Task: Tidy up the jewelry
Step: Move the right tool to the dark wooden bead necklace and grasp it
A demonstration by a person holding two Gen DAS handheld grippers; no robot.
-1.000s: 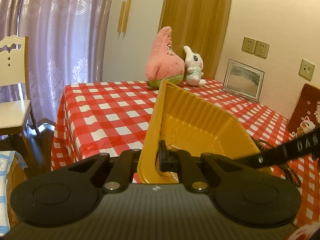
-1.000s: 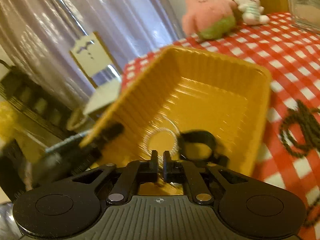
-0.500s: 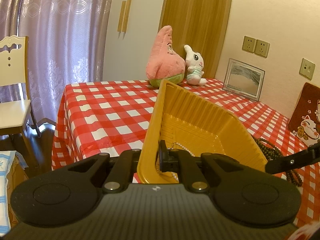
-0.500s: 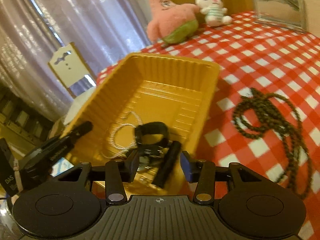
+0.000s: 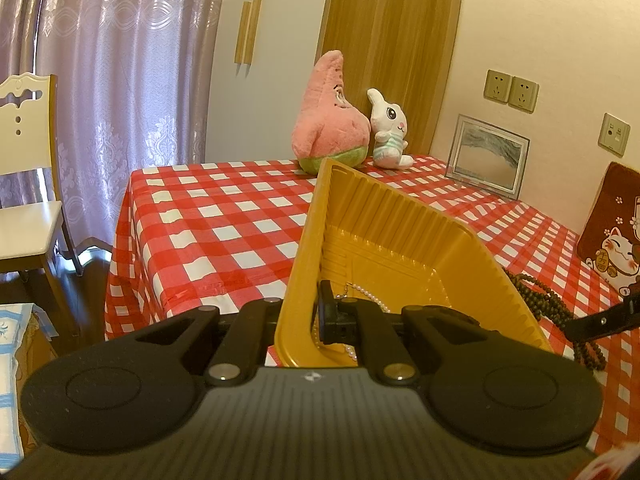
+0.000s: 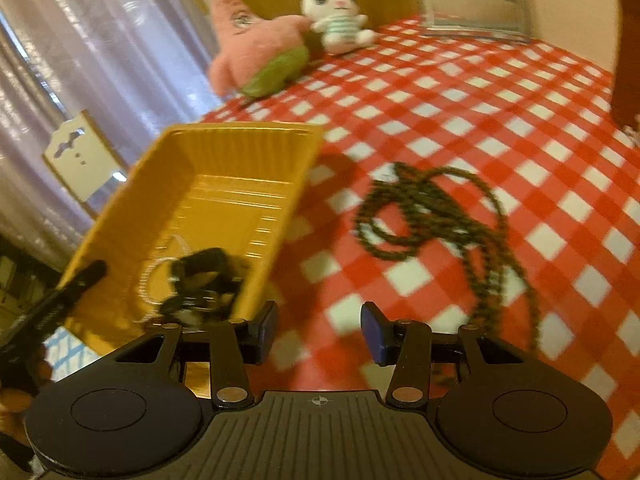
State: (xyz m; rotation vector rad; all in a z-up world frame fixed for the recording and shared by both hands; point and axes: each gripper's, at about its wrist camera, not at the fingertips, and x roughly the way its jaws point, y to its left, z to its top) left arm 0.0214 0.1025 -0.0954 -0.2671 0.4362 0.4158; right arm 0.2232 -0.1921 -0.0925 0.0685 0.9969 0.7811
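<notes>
My left gripper [image 5: 310,316] is shut on the near rim of a yellow plastic tray [image 5: 384,224] and holds it tilted at the table's edge. A white pearl necklace [image 5: 368,294] lies inside the tray. In the right wrist view the tray [image 6: 224,160] holds the pearl necklace [image 6: 150,280] and a black strap-like piece [image 6: 200,276]. My right gripper [image 6: 318,330] is open and empty, just right of the tray, above the cloth. A long dark bead necklace [image 6: 436,216] lies coiled on the red-checked tablecloth [image 6: 480,92], also seen in the left wrist view [image 5: 540,300].
A pink star plush [image 5: 328,120] and a white rabbit plush [image 5: 388,130] stand at the table's far side. A framed picture [image 5: 486,158] leans on the wall. A red cat cushion [image 5: 612,236] is at right. A white chair [image 5: 24,208] stands left of the table.
My right gripper opened, left the black piece in the tray and drew back to the right, toward the dark bead necklace. My left gripper still holds the tray.
</notes>
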